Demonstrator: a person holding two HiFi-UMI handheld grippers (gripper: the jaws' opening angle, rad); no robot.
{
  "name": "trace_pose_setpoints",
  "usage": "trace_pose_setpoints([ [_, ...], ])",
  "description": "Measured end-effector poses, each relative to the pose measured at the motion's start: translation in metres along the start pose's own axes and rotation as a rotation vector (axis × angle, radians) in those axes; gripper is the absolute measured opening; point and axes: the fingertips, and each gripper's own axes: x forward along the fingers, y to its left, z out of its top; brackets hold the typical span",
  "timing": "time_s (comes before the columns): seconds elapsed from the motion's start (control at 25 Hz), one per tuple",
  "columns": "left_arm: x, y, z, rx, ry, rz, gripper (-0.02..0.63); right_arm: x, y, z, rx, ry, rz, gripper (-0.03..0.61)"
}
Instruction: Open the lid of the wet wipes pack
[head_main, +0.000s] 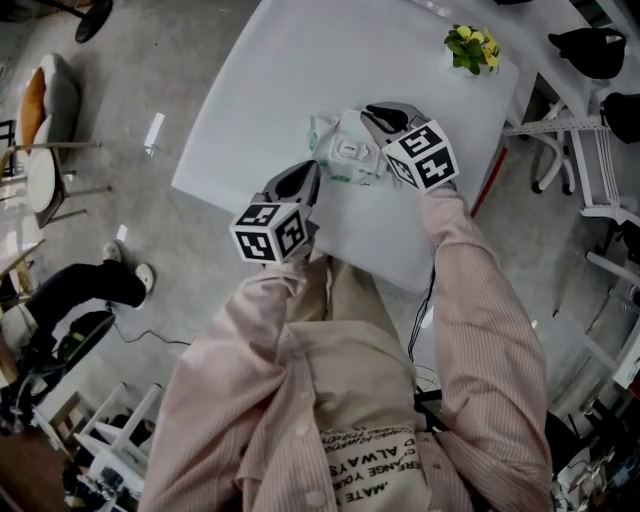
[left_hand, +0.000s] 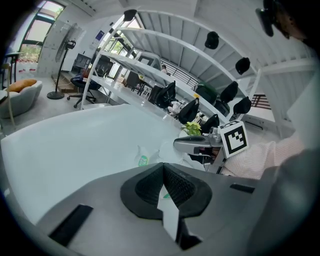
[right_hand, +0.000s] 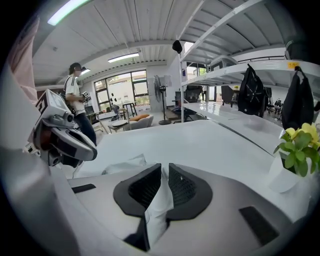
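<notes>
The wet wipes pack (head_main: 345, 152) lies crumpled on the white table (head_main: 260, 90), its white lid facing up, between my two grippers. My left gripper (head_main: 312, 175) is at the pack's near left side. In the left gripper view it (left_hand: 163, 172) is shut on a white strip of the pack's edge, and the rest of the pack (left_hand: 144, 158) shows just beyond. My right gripper (head_main: 373, 118) is at the pack's far right side. In the right gripper view it (right_hand: 165, 172) is shut on a thin white fold of the pack (right_hand: 125, 164).
A small pot of yellow flowers (head_main: 472, 48) stands near the table's far right corner, close to my right gripper (left_hand: 192, 142). The table's near edge runs just under my arms. A person (right_hand: 75, 95) stands off to the left, away from the table. Chairs and shelving surround the table.
</notes>
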Motion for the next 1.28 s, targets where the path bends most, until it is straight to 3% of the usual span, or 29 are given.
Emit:
trace_pose_setpoints([
  [0.32, 0.000, 0.001, 0.001, -0.006, 0.002, -0.002, 0.000, 0.004, -0.002, 0.000, -0.004, 0.000, -0.017, 0.025],
  [0.6, -0.009, -0.005, 0.009, 0.019, -0.017, -0.021, 0.000, -0.017, 0.000, 0.016, 0.110, -0.114, -0.030, 0.077],
  [0.84, -0.026, -0.022, 0.034, 0.099, -0.075, -0.067, 0.000, -0.050, 0.002, 0.033, 0.104, -0.186, -0.116, 0.015],
  [1.28, -0.079, -0.052, 0.085, 0.269, -0.201, -0.103, 0.000, -0.115, 0.025, 0.064, 0.184, -0.339, -0.197, 0.000],
])
